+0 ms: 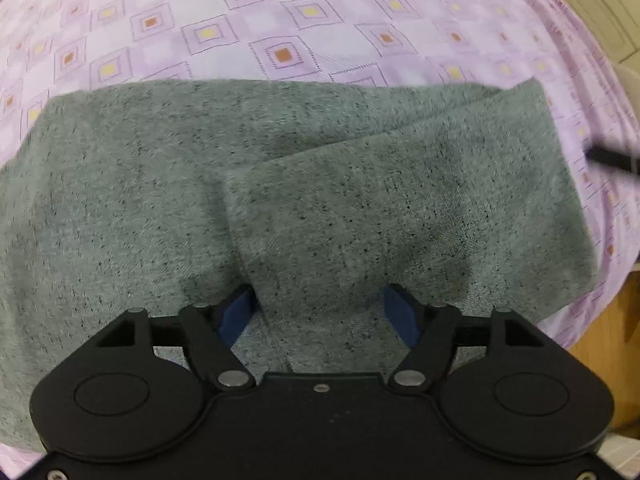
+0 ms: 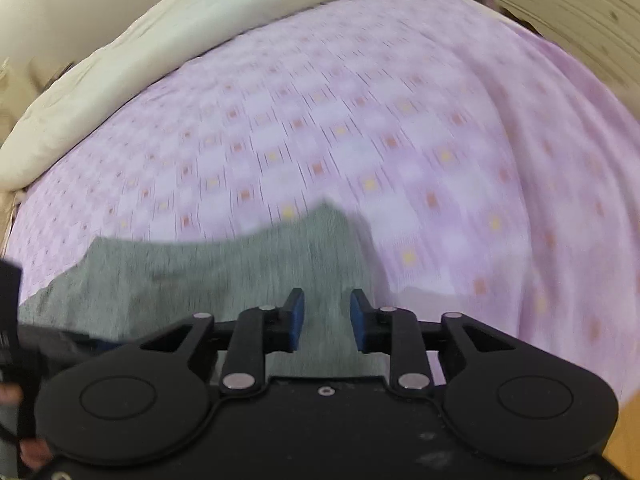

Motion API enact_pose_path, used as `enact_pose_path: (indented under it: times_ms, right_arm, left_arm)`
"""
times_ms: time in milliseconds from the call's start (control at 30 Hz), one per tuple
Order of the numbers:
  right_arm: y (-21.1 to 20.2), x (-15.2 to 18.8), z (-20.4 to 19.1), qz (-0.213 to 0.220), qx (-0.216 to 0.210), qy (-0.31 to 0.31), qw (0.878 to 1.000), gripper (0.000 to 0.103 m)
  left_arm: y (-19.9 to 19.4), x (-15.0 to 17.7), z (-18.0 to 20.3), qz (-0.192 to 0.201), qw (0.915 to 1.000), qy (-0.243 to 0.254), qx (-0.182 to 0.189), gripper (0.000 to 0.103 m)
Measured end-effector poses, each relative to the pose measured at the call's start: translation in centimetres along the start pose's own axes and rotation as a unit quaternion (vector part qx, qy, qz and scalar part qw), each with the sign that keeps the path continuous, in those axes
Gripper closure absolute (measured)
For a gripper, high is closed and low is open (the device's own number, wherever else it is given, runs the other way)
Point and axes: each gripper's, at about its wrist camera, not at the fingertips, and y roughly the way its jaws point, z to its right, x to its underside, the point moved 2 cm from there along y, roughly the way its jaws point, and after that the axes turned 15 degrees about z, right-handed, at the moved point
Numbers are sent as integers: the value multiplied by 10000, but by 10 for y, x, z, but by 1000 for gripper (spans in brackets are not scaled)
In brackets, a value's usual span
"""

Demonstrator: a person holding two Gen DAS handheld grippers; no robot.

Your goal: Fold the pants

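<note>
Grey speckled pants (image 1: 280,184) lie folded on a pink patterned bed sheet (image 1: 280,20), with one layer lapped diagonally over the other. My left gripper (image 1: 320,308) points down over their near edge. Its jaws stand wide open, with a hump of the grey cloth between the blue pads (image 1: 240,312), which do not press on it. In the blurred right wrist view my right gripper (image 2: 327,320) hovers over the right end of the pants (image 2: 200,276). Its blue pads are apart, and cloth shows through the gap.
A cream duvet (image 2: 120,60) is bunched along the far left edge of the sheet (image 2: 360,120). Wooden surfaces show past the bed at the right (image 1: 600,340). The other gripper's dark tip (image 1: 612,160) pokes in at the right edge. A hand (image 2: 8,394) shows at the left.
</note>
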Motion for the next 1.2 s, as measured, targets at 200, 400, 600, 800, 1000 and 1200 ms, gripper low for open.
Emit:
enact_pose_path:
  times_ms: [200, 400, 600, 800, 1000, 1200]
  right_arm:
    - [47, -29, 4, -305, -194, -267, 9990, 69]
    - [75, -65, -9, -1031, -1548, -153, 9824, 67]
    - [123, -53, -8, -2601, -1130, -863, 9550, 80]
    - [95, -53, 19, -2298, -786, -859, 9663, 102]
    - [44, -49, 9, -994, -427, -1111, 9879, 77]
    - [81, -18, -5, -1136, -527, -1308, 9835, 77]
  left_arm:
    - [-9, 13, 14, 314, 9980, 428, -348, 48]
    - [-8, 27, 36, 571, 9916, 870, -774, 48]
    - [-9, 35, 33, 641, 9939, 423, -793, 47]
    - [-11, 39, 23, 636, 9952, 236, -701, 46]
    - [-12, 29, 27, 639, 9948, 193, -767, 46]
    - [-19, 33, 28, 658, 9942, 156, -836, 46]
